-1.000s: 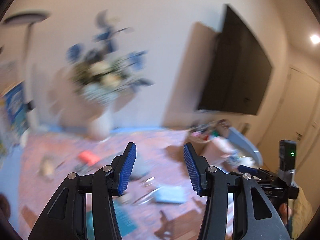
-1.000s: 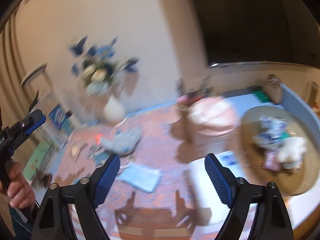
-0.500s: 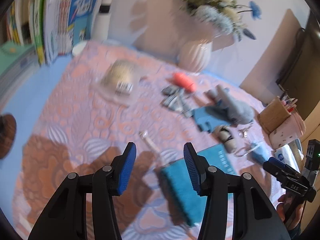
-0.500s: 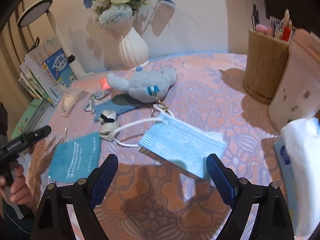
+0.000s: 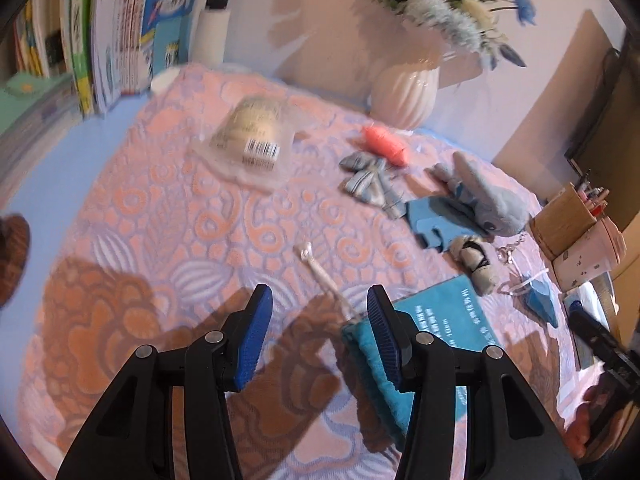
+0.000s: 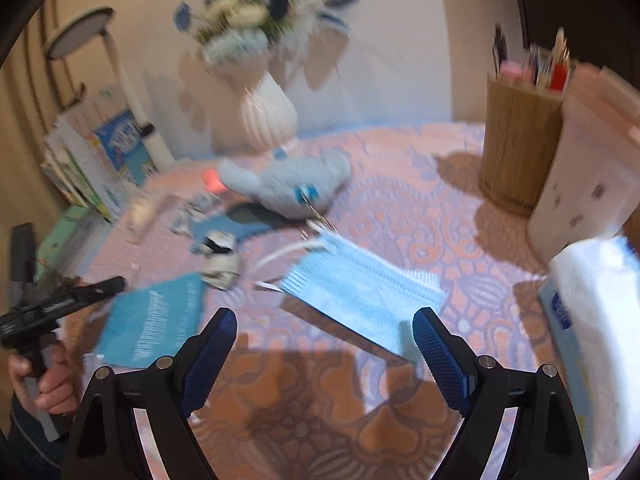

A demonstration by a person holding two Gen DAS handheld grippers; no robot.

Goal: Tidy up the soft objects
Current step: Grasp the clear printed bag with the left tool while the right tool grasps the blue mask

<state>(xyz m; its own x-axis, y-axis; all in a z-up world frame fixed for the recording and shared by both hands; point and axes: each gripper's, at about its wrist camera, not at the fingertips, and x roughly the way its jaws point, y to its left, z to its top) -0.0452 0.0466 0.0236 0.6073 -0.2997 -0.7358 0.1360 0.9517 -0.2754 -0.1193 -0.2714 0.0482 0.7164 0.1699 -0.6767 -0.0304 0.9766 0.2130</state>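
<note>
Soft things lie scattered on a pink patterned tablecloth (image 5: 168, 208). A grey-blue plush toy (image 5: 486, 198) (image 6: 296, 182), a rolled sock (image 5: 476, 262) (image 6: 220, 258), a striped bow (image 5: 370, 182), a bagged beige item (image 5: 250, 134) and an orange item (image 5: 386, 145) lie across it. A teal cloth pouch (image 5: 436, 328) (image 6: 154, 322) lies just right of my open, empty left gripper (image 5: 318, 336). A blue face mask (image 6: 360, 280) lies just beyond my open, empty right gripper (image 6: 324, 354).
A white vase of flowers (image 5: 404, 94) (image 6: 268, 116) stands at the back. A wooden pen holder (image 6: 518, 142), a pale pink box (image 6: 588, 168) and a white tissue pack (image 6: 600, 320) stand at the right. Books (image 5: 104, 36) stand at the left.
Both grippers have tipped down from the wall toward the table and moved closer to the soft things. Both stay open and empty.
</note>
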